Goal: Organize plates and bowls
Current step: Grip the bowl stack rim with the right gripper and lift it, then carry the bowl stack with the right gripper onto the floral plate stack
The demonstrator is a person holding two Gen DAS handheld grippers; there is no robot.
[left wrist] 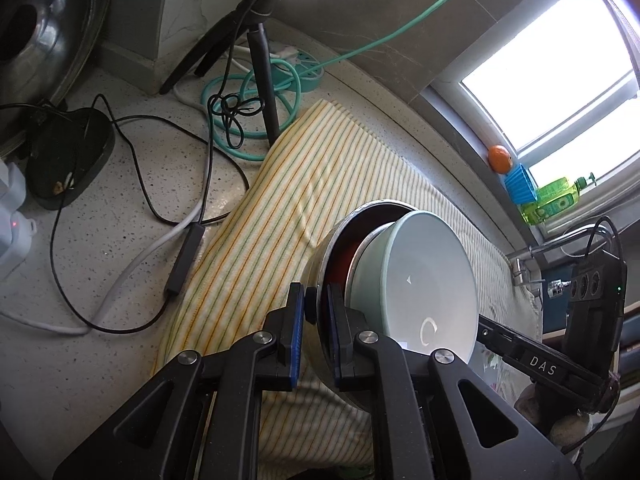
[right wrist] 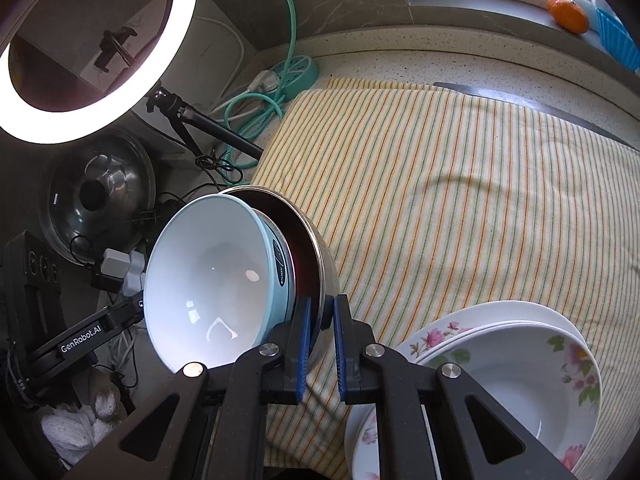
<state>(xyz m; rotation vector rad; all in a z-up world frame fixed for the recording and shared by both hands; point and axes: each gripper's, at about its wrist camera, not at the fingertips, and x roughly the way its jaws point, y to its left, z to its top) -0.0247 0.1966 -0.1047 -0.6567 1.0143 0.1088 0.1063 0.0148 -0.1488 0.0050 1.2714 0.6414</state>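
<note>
Two nested bowls: one pale blue bowl (right wrist: pixel 208 280) inside one steel bowl (right wrist: pixel 316 240). Two grippers clamped on the steel rim: left gripper (left wrist: pixel 316 312), right gripper (right wrist: pixel 320 324). One stack of floral plates (right wrist: pixel 520 364) at near right, at least three, exact count unclear. One striped cloth (right wrist: pixel 460 200). One ring light (right wrist: pixel 92 52), far left. One tripod (left wrist: pixel 256 40). One pot lid (right wrist: pixel 100 196). One orange (right wrist: pixel 568 12), far right. One green bottle (left wrist: pixel 552 200).
</note>
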